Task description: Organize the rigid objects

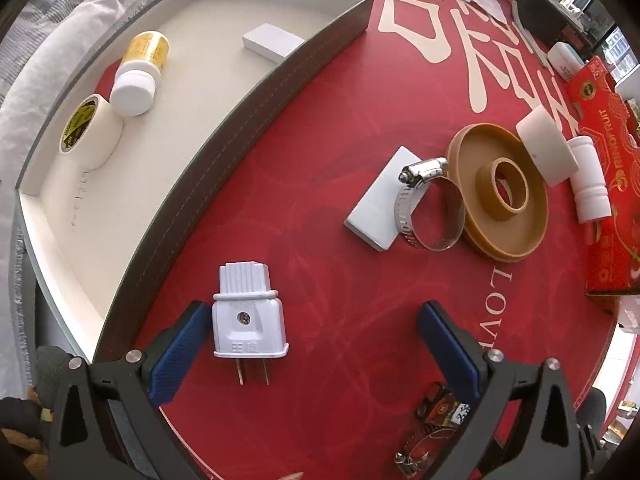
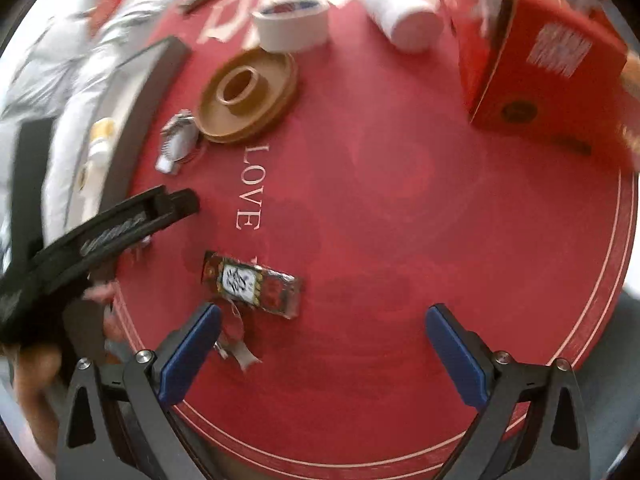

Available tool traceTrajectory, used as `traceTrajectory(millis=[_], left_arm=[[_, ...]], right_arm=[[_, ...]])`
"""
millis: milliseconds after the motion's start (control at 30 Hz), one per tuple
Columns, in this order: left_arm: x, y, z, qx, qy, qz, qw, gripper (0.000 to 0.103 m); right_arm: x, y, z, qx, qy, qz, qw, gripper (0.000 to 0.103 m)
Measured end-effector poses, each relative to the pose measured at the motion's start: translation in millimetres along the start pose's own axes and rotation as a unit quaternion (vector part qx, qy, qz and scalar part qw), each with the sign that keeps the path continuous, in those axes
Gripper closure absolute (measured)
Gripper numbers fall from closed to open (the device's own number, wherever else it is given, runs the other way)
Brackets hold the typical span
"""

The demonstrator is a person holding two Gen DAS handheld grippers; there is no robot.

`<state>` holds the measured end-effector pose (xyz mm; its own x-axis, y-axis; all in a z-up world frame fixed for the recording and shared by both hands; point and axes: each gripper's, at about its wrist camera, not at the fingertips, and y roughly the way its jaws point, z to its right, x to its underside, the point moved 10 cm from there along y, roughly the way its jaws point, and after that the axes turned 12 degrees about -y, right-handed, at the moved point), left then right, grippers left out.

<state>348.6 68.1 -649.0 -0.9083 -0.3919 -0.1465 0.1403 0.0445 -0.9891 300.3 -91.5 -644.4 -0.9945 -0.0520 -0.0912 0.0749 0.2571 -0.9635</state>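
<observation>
My left gripper [image 1: 314,320] is open; a white plug [image 1: 249,315] lies on the red mat between its fingers, close to the left one. The grey tray [image 1: 224,148] on the left holds a tape roll [image 1: 90,130], a white-capped bottle [image 1: 140,74] and a small white box [image 1: 272,42]. On the mat lie a white block [image 1: 382,196], a metal hose clamp [image 1: 430,208], a tan disc [image 1: 498,190], a second tape roll [image 1: 546,144] and a white tube [image 1: 590,180]. My right gripper [image 2: 322,324] is open and empty above the mat, near a wrapped candy bar [image 2: 252,282].
A red fruit box [image 1: 608,184] stands at the right edge, also in the right wrist view [image 2: 536,60]. A second clamp [image 1: 416,456] and the candy bar [image 1: 442,406] lie near the front. The left gripper's body [image 2: 100,236] shows in the right wrist view.
</observation>
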Motion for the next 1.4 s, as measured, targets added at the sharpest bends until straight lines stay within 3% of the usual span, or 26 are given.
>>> traceTrajectory(millis=[133, 333, 400, 433, 533, 667, 800, 867, 900, 933, 967, 1000, 1167, 1400], left_arm=[[-9, 3, 2, -0.002, 0.003, -0.011, 0.9999, 0.000], [-28, 15, 14, -0.009, 0.007, -0.034, 0.9994, 0.000], [-32, 17, 16, -0.009, 0.007, -0.034, 0.9994, 0.000], [-34, 18, 17, -0.008, 0.008, -0.032, 0.9994, 0.000], [-35, 17, 17, -0.007, 0.006, -0.027, 0.9996, 0.000], [-37, 18, 18, -0.007, 0.005, -0.025, 0.9996, 0.000], [-28, 15, 17, -0.005, 0.004, -0.024, 0.9997, 0.002], [-20, 7, 16, -0.002, 0.011, -0.012, 0.9999, 0.013], [-18, 1, 20, 0.002, 0.020, -0.001, 0.9998, 0.028], [-16, -4, 24, 0.004, 0.029, 0.007, 0.9995, 0.050], [-14, -9, 27, 0.007, 0.039, 0.014, 0.9991, 0.063], [-13, -11, 28, 0.010, 0.045, 0.016, 0.9988, 0.069], [7, -16, 24, 0.036, 0.054, 0.001, 0.9979, 0.069], [48, -36, 30, 0.036, 0.113, 0.026, 0.9926, 0.069]], right_arm=[[-8, 3, -20, 0.006, 0.015, -0.001, 1.000, 0.000], [-13, 16, -39, 0.074, -0.002, -0.004, 0.997, 0.001], [-16, 15, -43, 0.111, -0.016, 0.003, 0.994, 0.012], [-19, 11, -46, 0.130, -0.033, 0.009, 0.991, 0.029], [-15, 10, -48, 0.113, -0.049, 0.002, 0.992, 0.032], [-4, 0, -23, 0.072, -0.011, 0.010, 0.997, 0.032], [7, -18, 12, 0.077, 0.010, 0.029, 0.997, 0.032], [11, -26, 20, 0.075, 0.014, 0.039, 0.996, 0.032], [14, -29, 24, 0.074, 0.015, 0.043, 0.996, 0.032], [16, -33, 26, 0.072, 0.017, 0.050, 0.996, 0.032], [16, -35, 27, 0.071, 0.016, 0.053, 0.996, 0.032], [24, -40, 31, 0.070, 0.015, 0.057, 0.996, 0.032], [37, -47, 33, 0.057, 0.011, 0.070, 0.996, 0.032], [39, -57, 24, 0.036, 0.007, 0.079, 0.996, 0.032]])
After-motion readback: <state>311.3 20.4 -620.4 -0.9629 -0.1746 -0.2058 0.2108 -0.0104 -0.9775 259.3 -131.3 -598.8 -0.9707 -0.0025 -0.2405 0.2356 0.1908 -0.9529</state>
